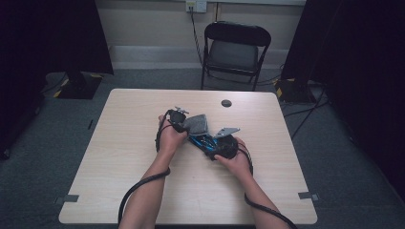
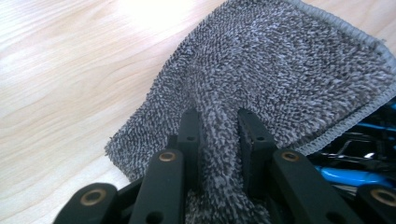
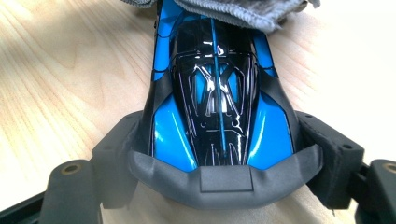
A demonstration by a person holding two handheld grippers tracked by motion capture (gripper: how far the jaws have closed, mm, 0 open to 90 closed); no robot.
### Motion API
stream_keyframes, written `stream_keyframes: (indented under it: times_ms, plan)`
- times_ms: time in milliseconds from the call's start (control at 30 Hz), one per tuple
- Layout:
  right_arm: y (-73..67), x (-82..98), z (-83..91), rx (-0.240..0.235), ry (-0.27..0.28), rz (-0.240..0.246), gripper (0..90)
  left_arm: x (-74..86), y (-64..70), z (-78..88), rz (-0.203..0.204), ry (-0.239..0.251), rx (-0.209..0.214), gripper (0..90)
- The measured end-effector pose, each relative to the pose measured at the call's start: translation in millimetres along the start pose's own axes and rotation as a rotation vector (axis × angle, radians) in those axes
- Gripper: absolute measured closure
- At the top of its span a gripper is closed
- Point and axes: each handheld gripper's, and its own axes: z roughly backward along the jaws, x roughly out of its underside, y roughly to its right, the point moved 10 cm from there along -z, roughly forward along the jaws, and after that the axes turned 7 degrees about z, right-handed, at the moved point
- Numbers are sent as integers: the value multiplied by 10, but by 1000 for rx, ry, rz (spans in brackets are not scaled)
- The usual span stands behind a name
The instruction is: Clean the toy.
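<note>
I see the toy car [image 3: 217, 98] as a glossy blue-and-black racing body with a thin blue line down its spine and a matt grey spoiler across the end nearest my right gripper's camera. The grey cloth [image 2: 280, 79] is a looped terry square with a stitched hem, and it is draped over the car's far end.

In the high view both things sit near the middle of the tabletop [image 1: 143, 191], a little toward its far edge, well apart from the small dark disc [image 1: 226, 103] by that edge.

My right gripper [image 3: 219, 154] stands wide, its two padded jaws pressed against the car's flanks just ahead of the spoiler, so the car lies between them and is held there. My left gripper [image 2: 219, 135] is narrow, its black fingers [image 2: 189, 135] pinching a raised fold of the cloth; the rest of the cloth spreads out beyond the fingertips, and the car's blue side shows under its hem.

The car's long axis runs from my right gripper toward my left gripper [image 1: 177, 117], slanting toward the tabletop's far left corner, spoiler end nearest my right hand [image 1: 234, 160].
</note>
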Motion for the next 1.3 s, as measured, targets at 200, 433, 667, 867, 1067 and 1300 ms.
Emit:
stream_keyframes:
  times_ms: [200, 433, 667, 867, 1067, 1300]
  plan:
    - [0, 0, 0, 0, 0, 0, 235, 76, -176, 8, 18, -27, -37, 737]
    - [0, 0, 0, 0, 0, 0, 235, 144, -371, 71, 54, -26, -75, 737]
    - [0, -1, 0, 0, 0, -1, 235, 132, -438, 226, 81, 6, -58, 737]
    - [0, -1, 0, 0, 0, -1, 235, 101, -302, 382, 53, 40, 7, 736]
    - [0, -1, 0, 0, 1, -1, 235, 104, -49, 476, 3, 70, 69, 734]
    - [0, -1, 0, 0, 1, -1, 235, 130, 277, 508, -59, 72, 134, 733]
